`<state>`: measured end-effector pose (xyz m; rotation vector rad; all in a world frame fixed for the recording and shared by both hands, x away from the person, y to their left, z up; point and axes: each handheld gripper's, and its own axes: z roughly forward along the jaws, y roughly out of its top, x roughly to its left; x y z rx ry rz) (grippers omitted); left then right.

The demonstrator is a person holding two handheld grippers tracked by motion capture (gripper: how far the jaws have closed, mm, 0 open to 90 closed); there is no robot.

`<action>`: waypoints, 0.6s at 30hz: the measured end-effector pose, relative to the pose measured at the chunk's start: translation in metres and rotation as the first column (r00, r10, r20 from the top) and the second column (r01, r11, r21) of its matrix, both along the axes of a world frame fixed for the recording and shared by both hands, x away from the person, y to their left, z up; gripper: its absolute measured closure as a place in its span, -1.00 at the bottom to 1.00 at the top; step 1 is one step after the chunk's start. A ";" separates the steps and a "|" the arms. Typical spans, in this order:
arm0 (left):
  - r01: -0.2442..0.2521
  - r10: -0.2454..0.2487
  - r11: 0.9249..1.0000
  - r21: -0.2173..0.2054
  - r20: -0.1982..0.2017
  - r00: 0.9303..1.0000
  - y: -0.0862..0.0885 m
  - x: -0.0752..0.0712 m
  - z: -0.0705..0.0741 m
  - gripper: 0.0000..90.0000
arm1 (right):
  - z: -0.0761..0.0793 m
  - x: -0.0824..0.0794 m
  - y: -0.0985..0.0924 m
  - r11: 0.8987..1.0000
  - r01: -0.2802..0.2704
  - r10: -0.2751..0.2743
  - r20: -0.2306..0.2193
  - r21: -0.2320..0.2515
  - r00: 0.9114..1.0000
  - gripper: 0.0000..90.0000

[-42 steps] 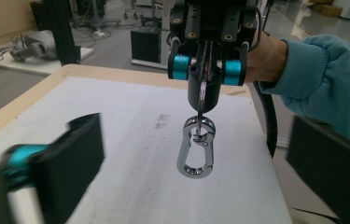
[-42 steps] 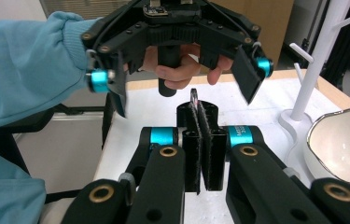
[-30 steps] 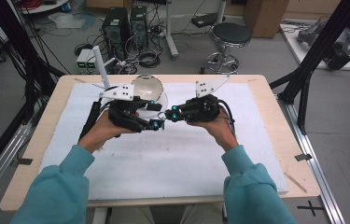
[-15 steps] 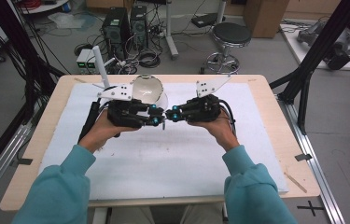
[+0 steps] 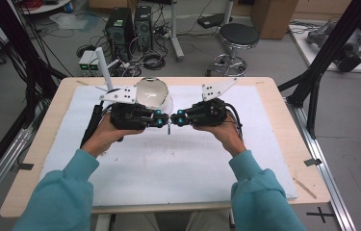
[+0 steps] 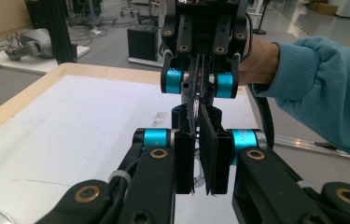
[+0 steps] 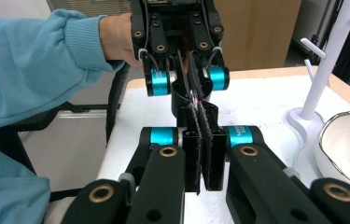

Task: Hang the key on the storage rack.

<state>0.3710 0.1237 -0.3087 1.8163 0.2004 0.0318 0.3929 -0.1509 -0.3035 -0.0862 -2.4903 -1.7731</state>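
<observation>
1. The left claw and the right claw meet tip to tip above the white foam mat. Each is held in one hand, with a teal sleeve behind it.
2. In the left gripper view, the left claw has its black jaws drawn almost together, with only a narrow slit between the pads. The right claw faces it head-on, and its jaws are just as tight.
3. A slim metal strip runs straight ahead from between the left claw's pads into the right claw's jaws. Both claws pinch it, one at each end.
4. In the right gripper view, the strip again bridges the small gap, from the right claw ahead to the left claw.
5. From the high view, a short bit of the strip hangs just below the two tips, above the mat. What the piece is, I cannot tell.
6. There is small print on the blue sleeve beside the right claw's jaw, but it is too small to read.
7. Just behind the left claw sits a white bowl with a silver rim. A white peg stand rises beyond the bowl, at the far left.
8. The wooden table borders the mat.
</observation>
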 end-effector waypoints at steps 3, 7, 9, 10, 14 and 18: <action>-0.003 0.003 1.000 0.006 -0.002 1.000 0.001 0.000 0.000 0.92 | -0.001 0.001 0.001 1.000 -0.002 0.002 0.005 0.003 1.000 0.98; 0.005 -0.005 1.000 0.002 -0.004 1.000 0.001 0.000 0.000 0.93 | 0.000 0.000 0.001 1.000 -0.004 0.004 0.001 0.000 1.000 0.98; 0.009 -0.009 1.000 0.002 -0.010 1.000 0.001 0.000 0.000 0.93 | -0.001 0.000 0.001 1.000 -0.005 0.005 0.004 0.005 1.000 0.98; 0.011 -0.011 1.000 0.001 -0.011 1.000 0.001 0.000 0.000 0.93 | -0.001 0.000 0.001 1.000 -0.008 0.008 0.004 0.005 1.000 0.98; 0.022 -0.022 1.000 -0.004 -0.014 1.000 0.002 0.000 0.000 0.95 | 0.000 0.000 0.001 1.000 -0.019 0.019 0.000 0.005 1.000 0.98; 0.034 -0.034 0.999 -0.008 -0.016 0.999 0.003 0.000 0.000 0.96 | -0.001 0.000 0.001 1.000 -0.029 0.029 -0.002 0.009 1.000 0.98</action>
